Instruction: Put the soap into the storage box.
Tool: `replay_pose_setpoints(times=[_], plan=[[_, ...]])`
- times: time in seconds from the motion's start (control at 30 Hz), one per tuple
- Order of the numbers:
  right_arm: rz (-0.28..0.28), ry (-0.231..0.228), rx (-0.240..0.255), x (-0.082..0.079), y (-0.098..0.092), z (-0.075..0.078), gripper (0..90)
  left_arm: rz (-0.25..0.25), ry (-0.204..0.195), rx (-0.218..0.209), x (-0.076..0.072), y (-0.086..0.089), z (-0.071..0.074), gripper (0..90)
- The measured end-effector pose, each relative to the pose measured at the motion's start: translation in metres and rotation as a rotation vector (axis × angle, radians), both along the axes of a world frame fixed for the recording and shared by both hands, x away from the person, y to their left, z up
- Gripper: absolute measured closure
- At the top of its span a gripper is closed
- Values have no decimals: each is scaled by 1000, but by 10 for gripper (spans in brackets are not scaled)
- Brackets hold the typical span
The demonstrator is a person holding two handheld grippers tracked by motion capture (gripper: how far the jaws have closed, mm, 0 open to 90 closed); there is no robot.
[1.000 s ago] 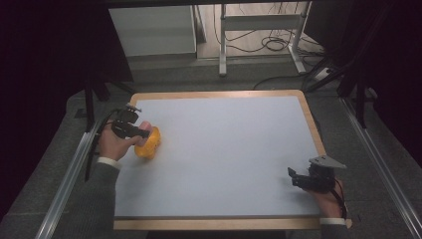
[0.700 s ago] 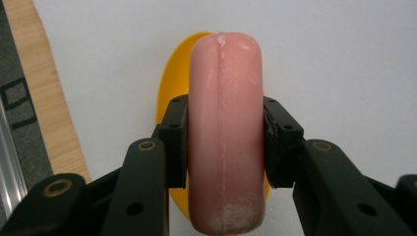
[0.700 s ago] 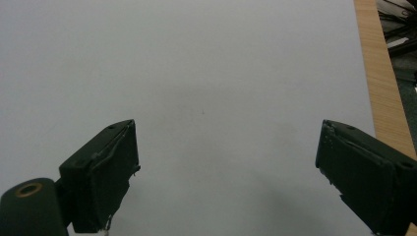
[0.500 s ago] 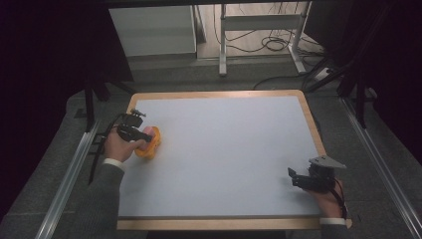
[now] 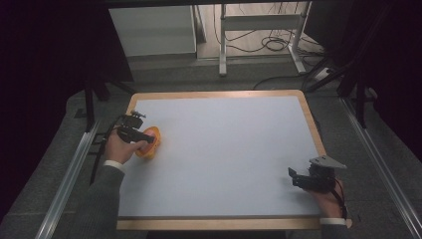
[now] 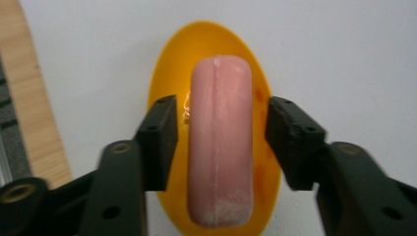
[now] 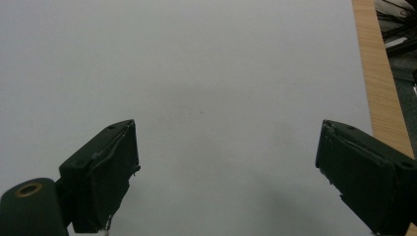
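Lying in a shallow orange plastic dish (image 6: 211, 54) near the tabletop's (image 5: 229, 149) left edge, a pink cylindrical sausage (image 6: 220, 147) sits between the left gripper's (image 6: 220, 142) jaws, which have just been opening and stand clear of it. The right gripper (image 7: 226, 167) hovers with jaws wide apart over bare surface at the near right corner.

We take this for a lab, wood-edged white surface (image 5: 219, 149), metal rails (image 5: 67, 181), floor cables (image 5: 278, 45), dark curtains (image 5: 45, 64)

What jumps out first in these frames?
The pink sausage-shaped piece lying in the glossy orange oval dish near the table's left edge. The left hand-held gripper straddles it; its jaws have just been opening, with gaps on both sides. The right hand-held gripper gapes over the bare pale grey tabletop, near right.
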State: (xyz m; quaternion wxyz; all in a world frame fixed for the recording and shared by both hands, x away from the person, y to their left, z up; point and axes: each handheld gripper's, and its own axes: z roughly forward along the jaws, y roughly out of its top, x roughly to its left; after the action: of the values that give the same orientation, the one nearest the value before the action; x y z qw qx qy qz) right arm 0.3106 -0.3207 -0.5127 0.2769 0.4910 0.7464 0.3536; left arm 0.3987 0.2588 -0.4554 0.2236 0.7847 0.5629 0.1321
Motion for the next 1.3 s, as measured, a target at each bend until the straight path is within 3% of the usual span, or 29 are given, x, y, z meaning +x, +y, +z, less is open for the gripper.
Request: replay_pose_setpoints(times=[0.13,0.2,0.27,0.33,0.43,0.47,0.57,0.73,0.77,1.0,1.1,1.3], plan=[[-1,2,0,0,0,-1,89,-14,-37,-20,-6,1,13,339],[3,1,-2,0,1,0,89,-32,-78,-61,-13,0,22,299],[5,0,-4,0,1,0,89,-41,-94,-71,-17,0,23,269],[7,0,-2,-1,2,0,89,-72,-131,-88,-29,-4,25,256],[7,0,-1,-1,2,1,89,-106,-145,-107,-42,-7,24,296],[10,-2,1,-1,2,1,89,-148,-159,-127,-55,-9,22,294],[11,-5,3,-1,1,1,89,-172,-171,-147,-72,-9,15,291],[23,-8,-3,-1,4,1,89,-155,-172,-162,-88,-5,-1,284],[25,-6,-4,-1,5,1,89,-151,-166,-179,-94,-4,-10,283],[46,-3,-17,-1,12,-1,89,-174,-155,-194,-112,-5,-31,267],[53,-2,-25,-1,16,-2,89,-209,-142,-216,-120,-8,-41,253],[75,2,-36,-2,26,-4,89,-185,-156,-241,-128,-6,-56,262]])
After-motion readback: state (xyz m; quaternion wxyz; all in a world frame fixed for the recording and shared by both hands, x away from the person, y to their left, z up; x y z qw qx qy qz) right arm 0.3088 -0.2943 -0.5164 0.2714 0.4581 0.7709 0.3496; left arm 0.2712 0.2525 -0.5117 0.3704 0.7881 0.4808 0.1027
